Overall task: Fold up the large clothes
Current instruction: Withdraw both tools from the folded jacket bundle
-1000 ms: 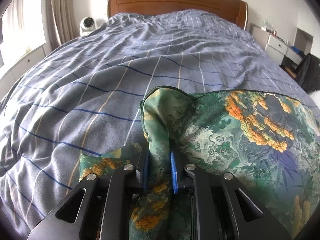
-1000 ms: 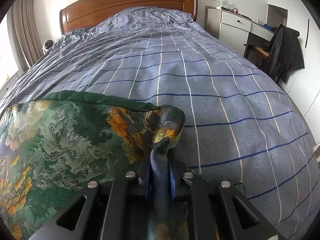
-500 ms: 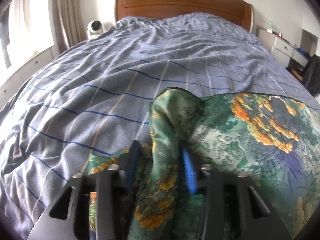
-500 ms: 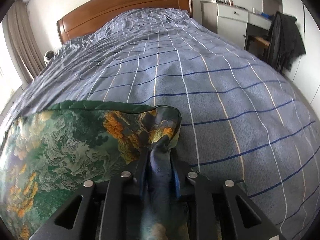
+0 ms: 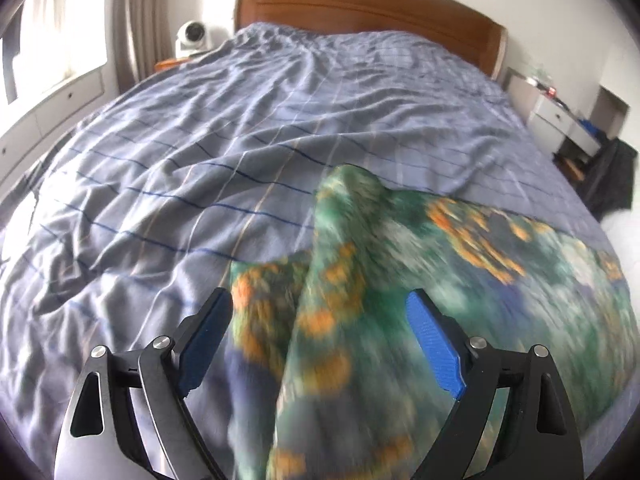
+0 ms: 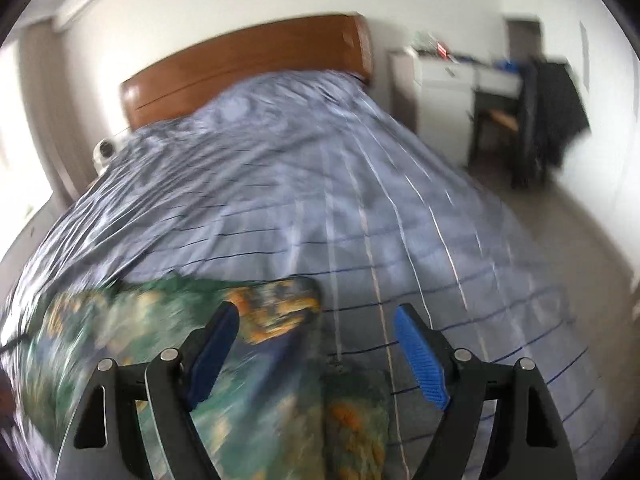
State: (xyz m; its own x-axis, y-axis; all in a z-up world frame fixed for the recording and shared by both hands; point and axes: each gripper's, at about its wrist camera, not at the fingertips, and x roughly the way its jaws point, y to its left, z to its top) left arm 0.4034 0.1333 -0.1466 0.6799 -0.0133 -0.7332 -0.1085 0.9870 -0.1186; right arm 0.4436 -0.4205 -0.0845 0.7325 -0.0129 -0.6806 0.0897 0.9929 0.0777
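Observation:
A large green garment with orange and blue print (image 5: 460, 280) lies folded on the bed, blurred by motion. In the left wrist view its raised left corner (image 5: 348, 200) stands as a ridge running down between the fingers of my left gripper (image 5: 320, 300), whose jaws are opening wide and touch no cloth. In the right wrist view the garment (image 6: 140, 340) fills the lower left, its right corner (image 6: 288, 300) lying flat on the bed. My right gripper (image 6: 316, 314) is above that corner, jaws opening, blue pads (image 6: 416, 356) clear of the fabric.
The bed has a blue-grey checked duvet (image 5: 240, 128) and a wooden headboard (image 5: 360, 8). A white camera (image 5: 192, 36) stands at the bed's far left. A white dresser (image 6: 440, 84) and a chair with dark clothing (image 6: 552, 108) stand on the right.
Both grippers were shut on the garment's corners; both have let go and opened wide. Both have lifted and pulled back from the cloth, the right one more, and the corners have dropped.

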